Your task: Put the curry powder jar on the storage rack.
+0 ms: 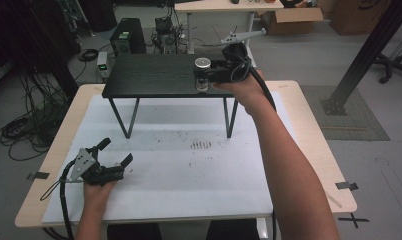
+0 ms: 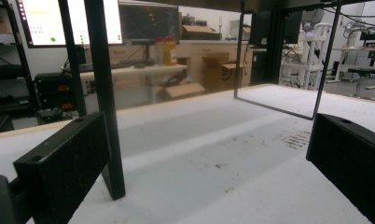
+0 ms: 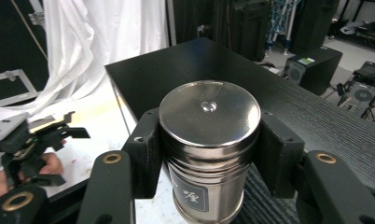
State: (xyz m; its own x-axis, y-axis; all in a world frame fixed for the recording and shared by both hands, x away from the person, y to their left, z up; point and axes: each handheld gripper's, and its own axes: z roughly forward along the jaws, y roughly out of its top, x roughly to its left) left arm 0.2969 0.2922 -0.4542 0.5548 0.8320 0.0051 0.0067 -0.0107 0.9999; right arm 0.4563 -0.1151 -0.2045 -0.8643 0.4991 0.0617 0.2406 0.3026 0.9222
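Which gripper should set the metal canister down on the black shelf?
Right. The right gripper is already shut on the metal canister at the black shelf edge. The left gripper hangs open and empty, low over the white table cover.

canister [image 3: 209, 140]: glossy brushed metal | shelf [image 3: 297, 107]: matt black woodgrain

High view looks down and forward over the white table [image 1: 189, 165]; left gripper view sits low, facing beneath the black stand [image 2: 104, 93]. Right gripper view looks closely down across that stand's top.
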